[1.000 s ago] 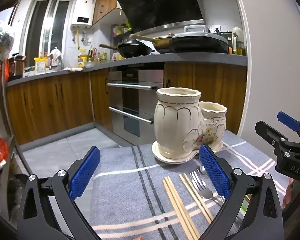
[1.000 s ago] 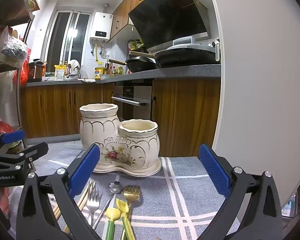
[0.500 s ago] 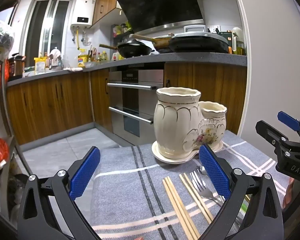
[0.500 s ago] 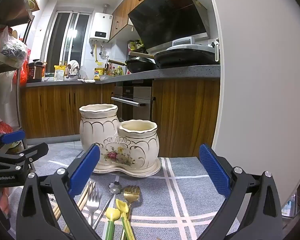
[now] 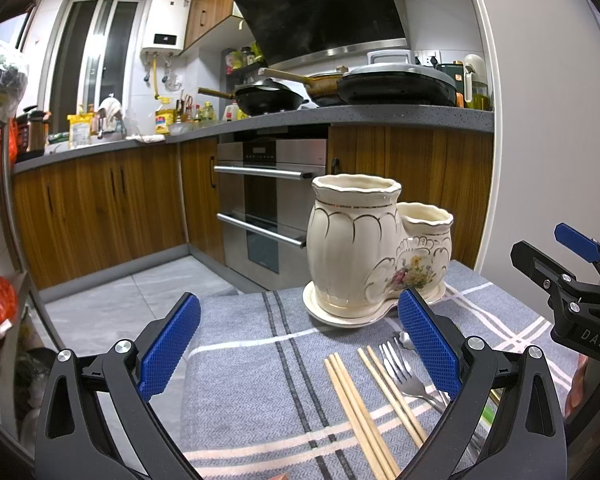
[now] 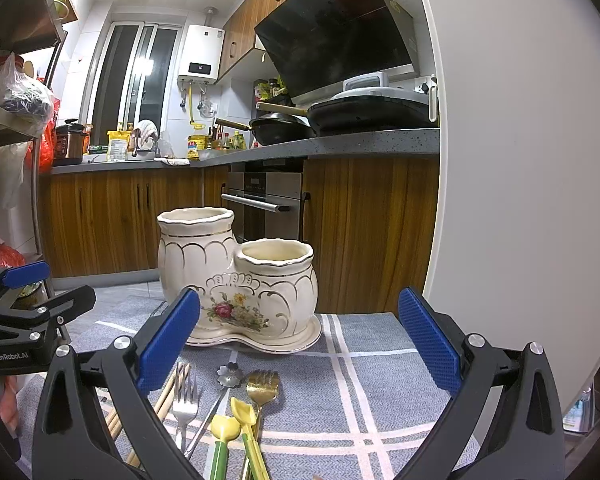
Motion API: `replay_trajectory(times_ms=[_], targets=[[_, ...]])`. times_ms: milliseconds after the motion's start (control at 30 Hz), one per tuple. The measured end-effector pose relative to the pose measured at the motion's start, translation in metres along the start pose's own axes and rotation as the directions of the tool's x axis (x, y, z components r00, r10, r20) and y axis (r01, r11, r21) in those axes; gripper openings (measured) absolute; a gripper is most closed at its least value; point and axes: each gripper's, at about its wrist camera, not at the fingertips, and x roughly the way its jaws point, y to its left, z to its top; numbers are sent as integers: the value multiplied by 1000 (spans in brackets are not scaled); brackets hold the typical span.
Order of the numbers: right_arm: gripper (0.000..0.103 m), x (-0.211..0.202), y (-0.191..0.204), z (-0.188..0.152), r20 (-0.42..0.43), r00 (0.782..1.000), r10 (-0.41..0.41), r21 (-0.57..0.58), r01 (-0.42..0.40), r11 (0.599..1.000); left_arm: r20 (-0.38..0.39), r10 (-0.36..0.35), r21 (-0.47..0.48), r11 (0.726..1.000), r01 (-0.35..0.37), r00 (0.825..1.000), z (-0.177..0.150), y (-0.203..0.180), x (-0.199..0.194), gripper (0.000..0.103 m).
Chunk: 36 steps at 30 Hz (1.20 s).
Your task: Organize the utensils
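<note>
- Left gripper: fingers spread wide, holding nothing, hovering over the cloth.
- Right gripper: fingers likewise spread wide and empty; it also shows at 3 o'clock in the left view, and the left gripper shows at 9 o'clock in the right view.
- Holder: cream ceramic, two joined cups on one saucer base, upright on the desk at 12 o'clock from both grippers; the taller cup stands at 9 o'clock of the shorter one in the right view. A floral motif faces the right camera.
- Chopsticks: two wooden pairs lying flat on the cloth at 6 o'clock of the holder, near each other but apart.
- Steel fork: flat, tines toward the holder, just beside the chopsticks.
- Flower-end spoon: flat, between the steel fork and the gold fork.
- Yellow spoons: two, with green handles, at 6 o'clock of the gold fork.
- Cloth: grey with white stripes, covering the desk.
</note>
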Motion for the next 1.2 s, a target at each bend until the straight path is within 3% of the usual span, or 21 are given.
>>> replay_trajectory(times_ms=[1200], targets=[[98,0,-1,0,-4,1000,0,3,0,1000,-2,0,-1,1000,0,1000,0,0,0,98]])
